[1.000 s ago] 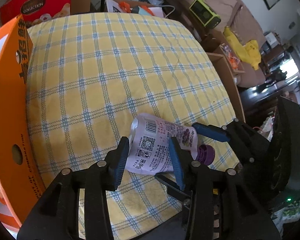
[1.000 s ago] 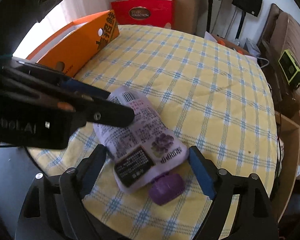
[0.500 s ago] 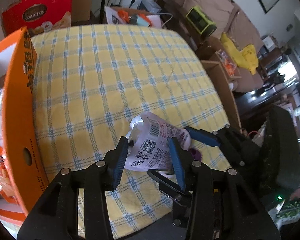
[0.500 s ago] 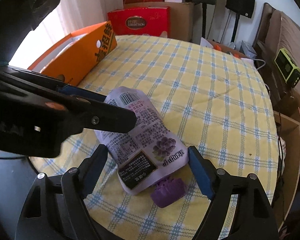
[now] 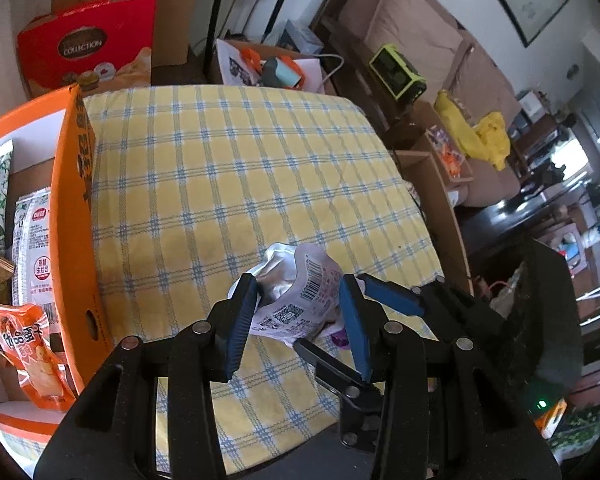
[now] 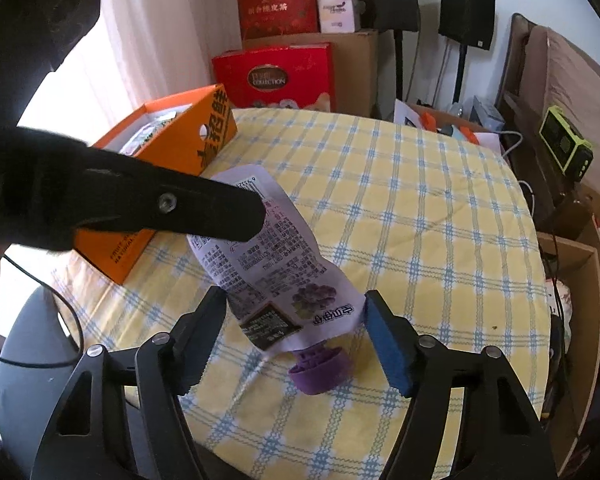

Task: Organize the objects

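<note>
A white and purple spouted drink pouch (image 5: 296, 300) with a purple cap (image 6: 320, 368) hangs tilted above the yellow checked tablecloth (image 5: 228, 184). My left gripper (image 5: 300, 320) is shut on the pouch's upper end and holds it up. My right gripper (image 6: 296, 340) is open, its blue pads either side of the pouch's lower end near the cap, apart from it. An orange cardboard box (image 5: 70, 216) with several snack packets inside stands at the table's left edge; it also shows in the right wrist view (image 6: 180, 148).
A red gift box (image 5: 88, 40) stands behind the table beside brown cartons. A cardboard box (image 5: 432, 176) sits off the table's right edge. A sofa with a green device (image 5: 398, 72) lies beyond. Black speakers (image 6: 466, 14) stand at the back wall.
The left gripper has lifted the pouch off the tablecloth, so it now hangs tilted with the cap down. Both grippers have risen; the right stays open around the lower end.
</note>
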Tool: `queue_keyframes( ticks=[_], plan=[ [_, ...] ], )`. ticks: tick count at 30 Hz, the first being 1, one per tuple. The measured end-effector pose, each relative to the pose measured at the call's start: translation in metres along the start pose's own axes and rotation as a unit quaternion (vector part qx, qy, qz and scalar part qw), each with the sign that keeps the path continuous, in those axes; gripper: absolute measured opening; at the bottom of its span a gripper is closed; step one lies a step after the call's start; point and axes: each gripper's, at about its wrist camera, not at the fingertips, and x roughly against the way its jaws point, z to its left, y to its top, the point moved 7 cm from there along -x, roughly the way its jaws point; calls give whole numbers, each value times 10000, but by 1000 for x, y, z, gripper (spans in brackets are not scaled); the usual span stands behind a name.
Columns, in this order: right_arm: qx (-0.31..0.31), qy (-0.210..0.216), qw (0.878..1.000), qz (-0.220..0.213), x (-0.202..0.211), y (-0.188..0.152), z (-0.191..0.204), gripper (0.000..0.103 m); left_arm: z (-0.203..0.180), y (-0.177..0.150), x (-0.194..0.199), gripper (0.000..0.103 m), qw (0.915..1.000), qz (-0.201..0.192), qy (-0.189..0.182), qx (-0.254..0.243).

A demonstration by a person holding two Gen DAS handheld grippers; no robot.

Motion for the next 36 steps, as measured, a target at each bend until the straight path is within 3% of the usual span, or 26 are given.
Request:
queue_keyframes(
  ticks=[3, 4, 5, 8, 14, 22, 27, 36],
  plan=[
    [50, -77, 10000, -5, 1, -1, 2, 67, 7, 0, -5, 39, 9999, 52, -44, 140],
    [44, -75, 10000, -40, 3, -1, 3, 63, 10, -2, -5, 41, 9999, 46, -1, 142],
    [25, -135, 9999, -90, 6, -1, 1, 48, 13, -3, -6, 44, 9999, 59, 37, 157],
    [-237, 129, 9996, -78, 11, 2, -5, 43, 16, -6, -8, 43, 9997, 84, -66, 210],
    [-339, 364, 9988, 45, 13, -2, -6, 43, 13, -7, -4, 44, 9997, -17, -110, 214],
    [-343, 668, 9971, -146, 33, -1, 6, 43, 16, -3, -3, 43, 9994, -54, -211, 265],
    [-95, 876, 9960, -110, 41, -4, 29, 42, 18, -6, -4, 43, 9990, 30, -313, 308],
    [-43, 835, 9962, 262, 6, -14, 47, 36, 13, -23, -19, 43, 9983, 271, -397, 332]
  ],
)
